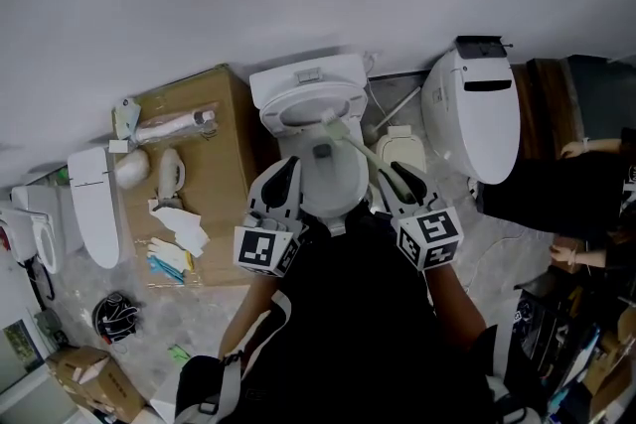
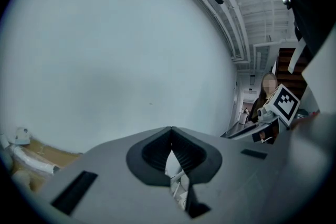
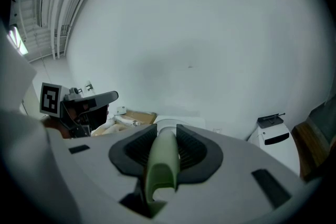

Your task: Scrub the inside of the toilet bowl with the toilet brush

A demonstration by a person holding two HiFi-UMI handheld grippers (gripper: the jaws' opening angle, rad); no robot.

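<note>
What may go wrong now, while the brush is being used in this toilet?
1. The right tool grips the toilet brush only near the end of its long green handle, so it may twist or slip under pressure.
2. The left tool, shut and empty, hangs close over the toilet bowl; the handle might knock it.
3. Splashes could reach the cardboard box standing right beside the bowl.

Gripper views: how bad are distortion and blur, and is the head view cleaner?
Left gripper view: strong fisheye, dark corners, a mosaic patch at top; the wall is flat and evenly lit. Right gripper view: same bending; the green toilet brush handle in the right tool looks soft. Head view: even light, no glare.
</note>
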